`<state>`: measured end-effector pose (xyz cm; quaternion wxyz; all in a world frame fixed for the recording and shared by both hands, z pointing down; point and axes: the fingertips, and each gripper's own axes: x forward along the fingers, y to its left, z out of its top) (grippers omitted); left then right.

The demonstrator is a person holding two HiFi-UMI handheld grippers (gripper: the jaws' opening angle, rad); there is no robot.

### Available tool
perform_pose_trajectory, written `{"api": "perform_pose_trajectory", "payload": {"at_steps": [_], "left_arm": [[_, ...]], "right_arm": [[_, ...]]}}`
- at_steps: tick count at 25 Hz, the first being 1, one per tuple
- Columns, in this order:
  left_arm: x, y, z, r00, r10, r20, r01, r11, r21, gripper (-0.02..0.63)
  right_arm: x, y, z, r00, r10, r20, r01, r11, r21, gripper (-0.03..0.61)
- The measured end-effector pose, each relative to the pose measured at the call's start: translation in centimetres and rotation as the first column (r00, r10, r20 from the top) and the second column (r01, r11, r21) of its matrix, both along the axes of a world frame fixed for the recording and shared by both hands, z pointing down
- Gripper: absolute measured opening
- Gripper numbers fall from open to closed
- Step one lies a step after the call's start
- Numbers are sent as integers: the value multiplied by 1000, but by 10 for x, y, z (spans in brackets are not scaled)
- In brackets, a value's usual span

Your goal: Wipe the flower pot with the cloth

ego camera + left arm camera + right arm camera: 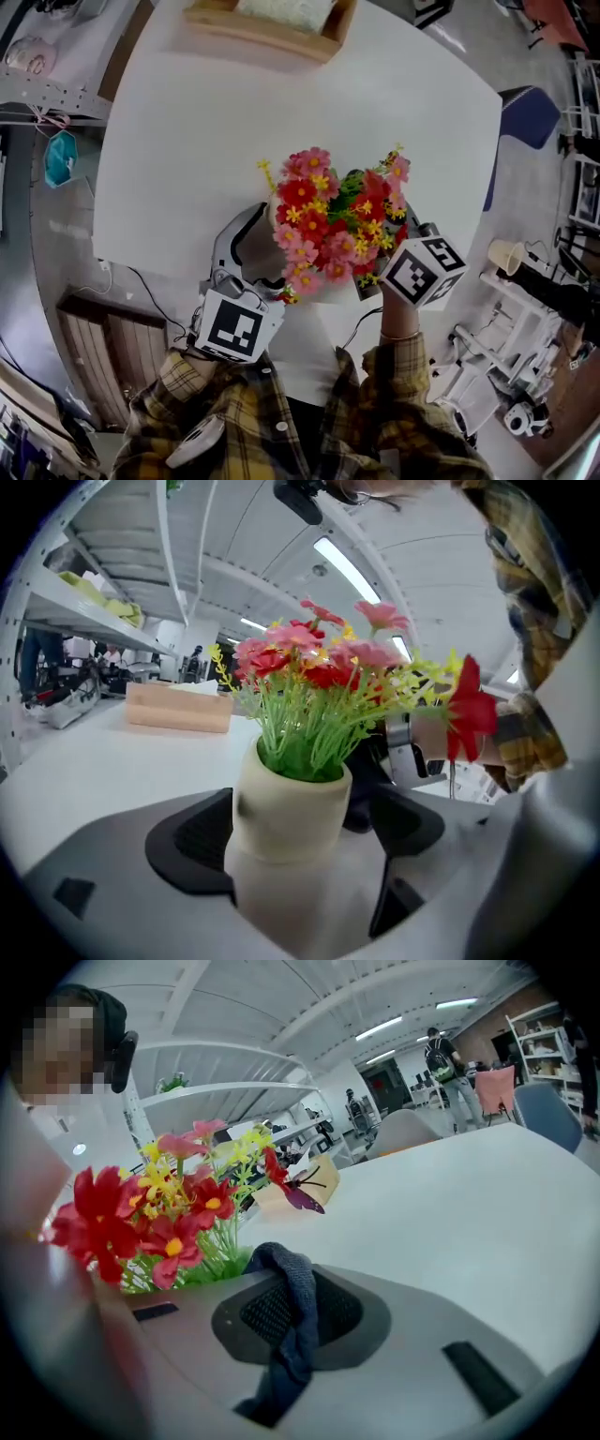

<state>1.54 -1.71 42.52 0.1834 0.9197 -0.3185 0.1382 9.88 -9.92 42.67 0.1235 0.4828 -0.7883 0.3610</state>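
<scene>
A cream flower pot (pixel 286 803) with red, pink and yellow artificial flowers (pixel 333 225) stands near the front edge of the white table (pixel 187 141). My left gripper (pixel 295 855) is shut on the pot, one jaw on each side of its body. In the head view the left gripper (pixel 262 246) comes in from the left and the blooms hide the pot. My right gripper (pixel 291 1330) is shut on a dark blue-grey cloth (pixel 298 1288) that folds over between its jaws. It sits just right of the flowers (pixel 155 1213), close to the pot. The right gripper (pixel 375 279) is partly under the blooms.
A wooden tray (pixel 272 23) sits at the table's far edge; it also appears as a wooden tray (pixel 178 708) behind the pot. A blue chair (pixel 525 112) and a paper cup (pixel 506 253) are to the right of the table. People stand far off in the room.
</scene>
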Motion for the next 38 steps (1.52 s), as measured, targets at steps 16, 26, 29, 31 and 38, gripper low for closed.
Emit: {"api": "perform_pose_trajectory", "payload": {"at_steps": [16,26,29,31,38], "left_arm": [[-26,0,1,993,51,106,-61,994,92,442],[-28,3,8,910,392,134,-401,915,47,442],[-26,2,8,860,490,145,-500,865,42,442],[-28,1,10,819,554,148,-565,824,41,442],[-18,-1,7,647,747,153,-759,650,35,442]], "right_arm": [[-31,44,-1,992,-114,49,115,993,-14,17],[-42,33,-1,949,-308,67,310,950,-29,17],[-44,28,0,928,-368,63,370,928,-32,17],[-48,23,2,915,-399,64,401,915,-36,17],[-51,6,3,864,-491,107,498,866,-50,17]]}}
